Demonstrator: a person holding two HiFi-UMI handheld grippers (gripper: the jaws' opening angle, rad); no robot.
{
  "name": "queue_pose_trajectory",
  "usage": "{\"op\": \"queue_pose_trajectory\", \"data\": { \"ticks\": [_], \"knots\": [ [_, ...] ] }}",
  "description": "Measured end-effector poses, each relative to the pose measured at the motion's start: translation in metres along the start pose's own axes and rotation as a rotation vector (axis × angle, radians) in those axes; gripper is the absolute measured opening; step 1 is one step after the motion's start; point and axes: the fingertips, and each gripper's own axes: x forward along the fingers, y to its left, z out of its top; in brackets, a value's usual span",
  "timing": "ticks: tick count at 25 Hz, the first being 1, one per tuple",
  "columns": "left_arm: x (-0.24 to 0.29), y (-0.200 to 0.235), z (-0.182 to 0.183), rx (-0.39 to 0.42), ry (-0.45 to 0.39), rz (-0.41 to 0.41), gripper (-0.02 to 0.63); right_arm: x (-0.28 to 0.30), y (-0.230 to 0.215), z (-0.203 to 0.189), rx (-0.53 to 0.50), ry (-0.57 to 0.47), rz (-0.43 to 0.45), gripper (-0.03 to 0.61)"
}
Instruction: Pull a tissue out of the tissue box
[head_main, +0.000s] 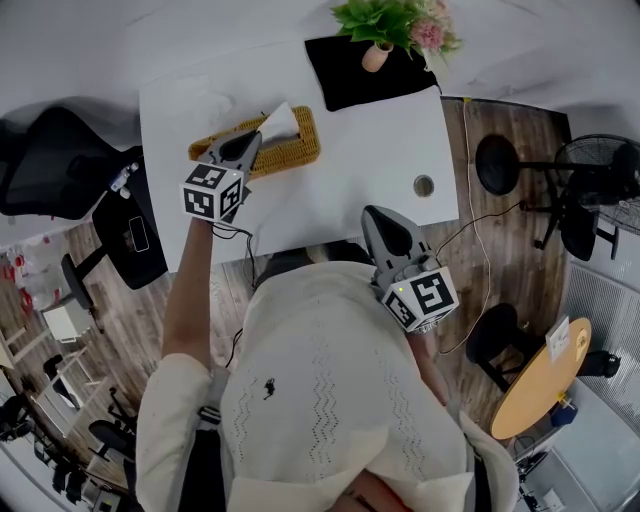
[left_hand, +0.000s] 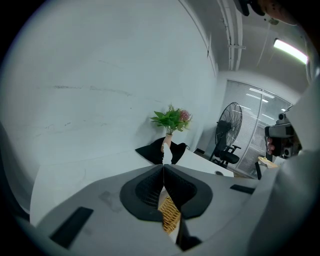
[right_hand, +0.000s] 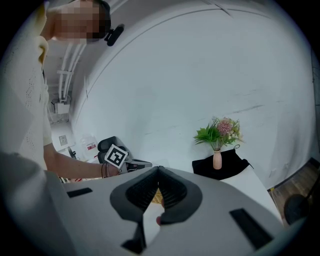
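Observation:
A woven tan tissue box (head_main: 292, 150) lies near the far left of the white table (head_main: 340, 190). A white tissue (head_main: 281, 119) stands up out of its top. My left gripper (head_main: 259, 137) is over the box, its jaws shut on the tissue. In the left gripper view, the tissue (left_hand: 166, 152) pokes out past the closed left gripper (left_hand: 163, 166), with the box (left_hand: 170, 215) below. My right gripper (head_main: 370, 211) hovers at the table's near edge, apart from the box. In its own view the right gripper (right_hand: 159, 168) is shut with nothing in it.
A black cloth (head_main: 365, 72) with a potted plant (head_main: 385, 25) lies at the table's far right. A cable hole (head_main: 424, 185) is in the right side. Office chairs (head_main: 50, 160) stand left, a fan (head_main: 600, 190) and a round wooden table (head_main: 545, 380) right.

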Motion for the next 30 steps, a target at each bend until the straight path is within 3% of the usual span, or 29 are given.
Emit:
{"op": "queue_pose_trajectory", "data": {
  "ticks": [30],
  "knots": [
    [-0.020,-0.027,0.014,-0.018,-0.084,0.048,0.012,-0.005,0.000,-0.002,-0.039,0.005,0.087,0.002]
  ]
}}
